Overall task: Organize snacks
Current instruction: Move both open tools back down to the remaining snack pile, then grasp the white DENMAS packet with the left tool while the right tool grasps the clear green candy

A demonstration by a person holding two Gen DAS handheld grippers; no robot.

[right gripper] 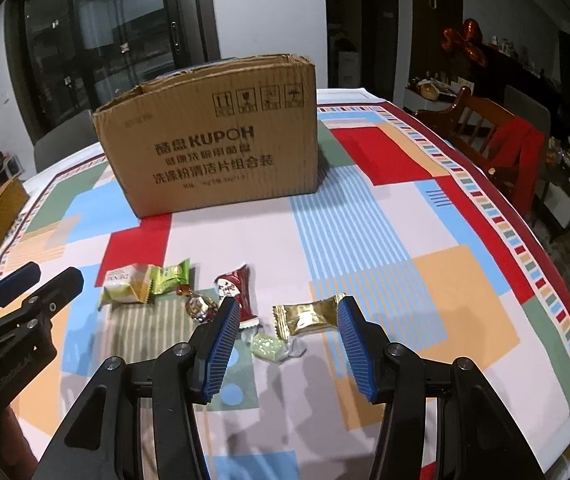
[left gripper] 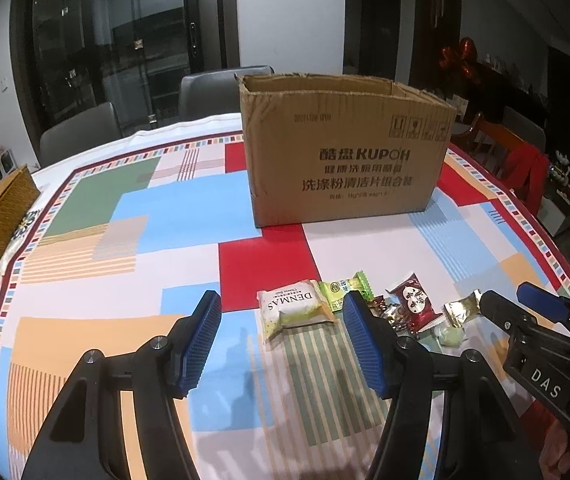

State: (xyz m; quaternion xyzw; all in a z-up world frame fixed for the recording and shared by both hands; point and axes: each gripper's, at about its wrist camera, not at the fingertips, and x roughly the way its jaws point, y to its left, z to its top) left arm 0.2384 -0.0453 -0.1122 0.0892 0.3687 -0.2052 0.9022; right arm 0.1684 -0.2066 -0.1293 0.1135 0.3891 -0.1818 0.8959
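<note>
Both claws hang over the snack row at the near edge of the worktop (left gripper: 189, 216), and neither has anything in it. My left claw (left gripper: 283, 322) is spread, its pads framing the white DENMAS packet (left gripper: 295, 312). My right claw (right gripper: 289, 326) is spread too, with the gold wrapper (right gripper: 309, 316) lying between its pads and the pale green candy (right gripper: 271, 346) just below it. The cardboard box (right gripper: 213, 148) stands open-topped well behind the row, where I judge these snacks belong.

Here's the worry: the snacks sit crowded. The green sachet (left gripper: 345, 290) touches the DENMAS packet, and the red packet (right gripper: 239, 290) lies right beside my right claw's inner pad, so a sloppy close could nip two at once or flick one off the near edge. The wrappers look flat and slick; they may slide out under the pads.
</note>
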